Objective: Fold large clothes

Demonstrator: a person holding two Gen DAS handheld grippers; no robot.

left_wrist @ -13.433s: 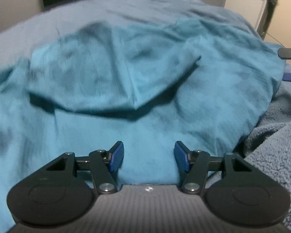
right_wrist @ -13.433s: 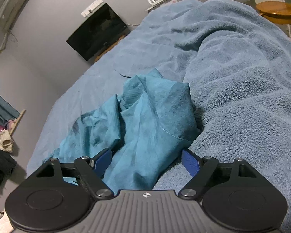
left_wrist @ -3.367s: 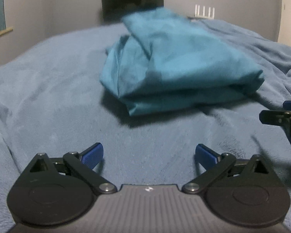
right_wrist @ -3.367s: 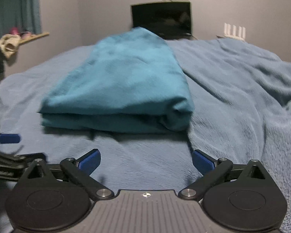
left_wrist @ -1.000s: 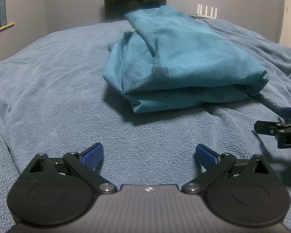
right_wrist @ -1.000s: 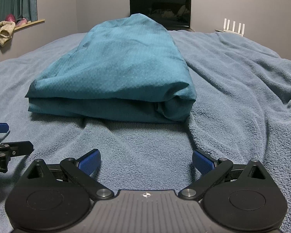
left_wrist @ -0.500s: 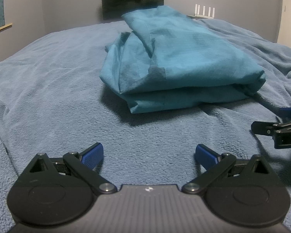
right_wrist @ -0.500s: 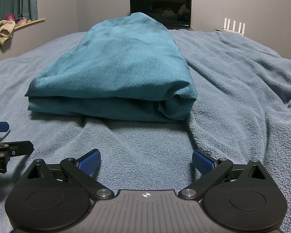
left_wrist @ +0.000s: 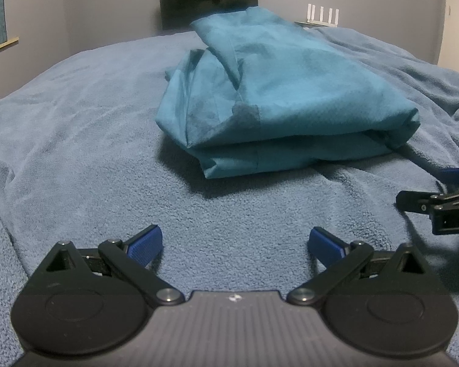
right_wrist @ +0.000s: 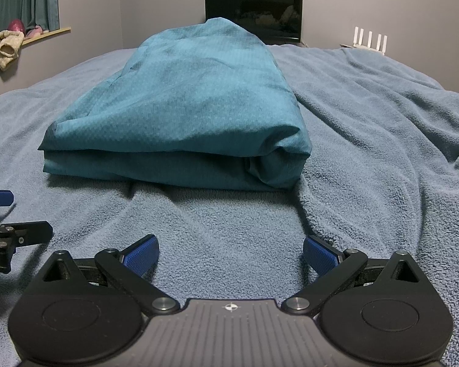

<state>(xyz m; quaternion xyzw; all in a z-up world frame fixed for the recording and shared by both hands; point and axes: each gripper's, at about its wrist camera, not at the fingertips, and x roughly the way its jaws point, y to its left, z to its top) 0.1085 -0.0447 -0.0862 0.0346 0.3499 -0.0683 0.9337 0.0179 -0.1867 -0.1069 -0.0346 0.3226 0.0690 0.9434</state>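
Observation:
A teal garment [left_wrist: 278,98] lies folded in a thick bundle on the blue fleece bed cover [left_wrist: 85,128]. It also shows in the right wrist view [right_wrist: 186,116], straight ahead. My left gripper [left_wrist: 235,244] is open and empty, low over the cover, short of the bundle's near edge. My right gripper [right_wrist: 229,252] is open and empty, also short of the bundle. The right gripper's fingers [left_wrist: 419,200] show at the right edge of the left wrist view. The left gripper's fingers [right_wrist: 24,229] show at the left edge of the right wrist view.
A black screen [right_wrist: 254,12] stands against the grey wall behind the bed. A white router [right_wrist: 368,41] sits to its right. A shelf with cloth items [right_wrist: 6,44] and a curtain are at the left. The cover is rumpled at the right [right_wrist: 397,128].
The clothing went from spread and crumpled to a folded bundle. In the last second both grippers stay open and nearly still; the left view shifted slightly.

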